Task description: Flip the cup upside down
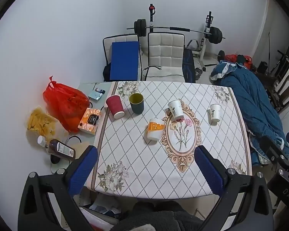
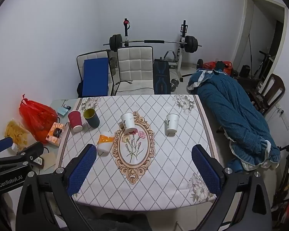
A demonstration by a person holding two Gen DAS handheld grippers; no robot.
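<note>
- Left wrist view shows the left gripper nearest, jaws spread wide and holding nothing, above the near edge of the tablecloth.
- Right gripper likewise hangs with jaws released, empty.
- Farther on, an orange-banded cup, two white paper cups and a red cup stand upside down.
- Beside the red one, a dark green cup stands mouth up.

You couldn't read the print on the two white paper cups; it was too small. The brown bottle label was also illegible. The left gripper was cut off by the right view's left edge.
</note>
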